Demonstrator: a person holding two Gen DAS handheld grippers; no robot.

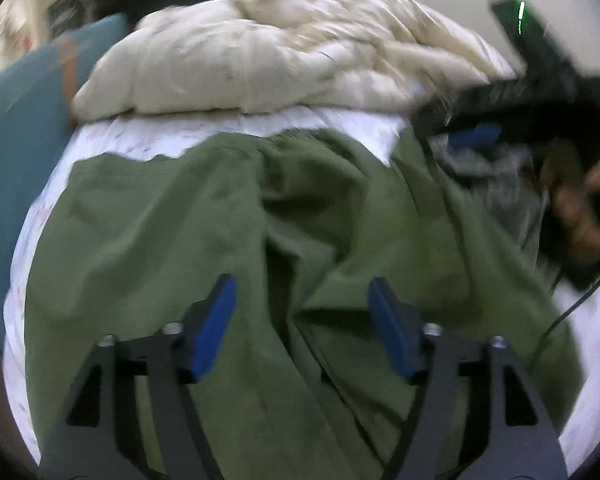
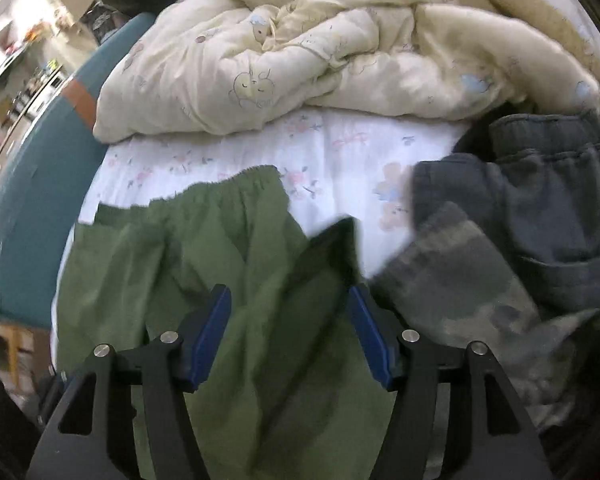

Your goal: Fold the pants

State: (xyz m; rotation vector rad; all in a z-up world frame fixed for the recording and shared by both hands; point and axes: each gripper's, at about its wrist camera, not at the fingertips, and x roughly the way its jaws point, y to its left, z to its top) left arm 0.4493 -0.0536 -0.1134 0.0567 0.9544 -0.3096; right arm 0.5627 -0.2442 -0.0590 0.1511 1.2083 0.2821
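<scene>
Green pants (image 1: 204, 216) are seen spread across a bed's floral sheet (image 1: 148, 136), their gathered waistband toward a rumpled cream comforter (image 1: 260, 52) at the far side. The left gripper (image 1: 302, 328) is held above the middle of the garment, its blue-padded jaws set wide apart with only loose cloth visible beneath and nothing pinched between them. From the right wrist view, the right gripper (image 2: 290, 334) is likewise shown with jaws parted over the pants (image 2: 204, 264), nearer their right edge; no fabric is caught by the pads. Just to the right of that gripper, a camouflage garment (image 2: 460, 280) and a dark grey pair of trousers (image 2: 540, 200) are piled beside the green pants. A teal bed edge (image 2: 32, 216) is visible at left. Both views are blurred.
</scene>
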